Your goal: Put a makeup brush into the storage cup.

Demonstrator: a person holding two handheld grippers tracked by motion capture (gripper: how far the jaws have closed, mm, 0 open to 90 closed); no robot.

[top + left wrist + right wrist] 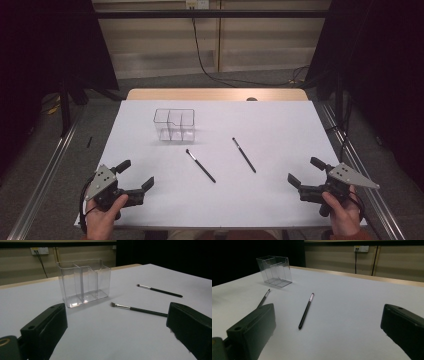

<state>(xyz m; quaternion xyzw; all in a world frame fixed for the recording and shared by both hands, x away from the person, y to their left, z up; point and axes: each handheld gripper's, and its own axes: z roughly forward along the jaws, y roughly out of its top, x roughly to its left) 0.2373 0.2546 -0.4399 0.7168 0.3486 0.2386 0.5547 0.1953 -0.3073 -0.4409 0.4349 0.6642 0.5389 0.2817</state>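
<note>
With both the left gripper (137, 176) and right gripper (304, 172) spread empty, pinch each thin, light, roll-prone brush (200, 165) before the clear organizer (174, 124) mid-handle.

You have a white table top (280, 200) with a wooden edge (215, 94) at its far side. Behind it, you see a wall socket (197, 4), and a black cable (200, 55) hangs down to the grey floor (50, 150).
</note>
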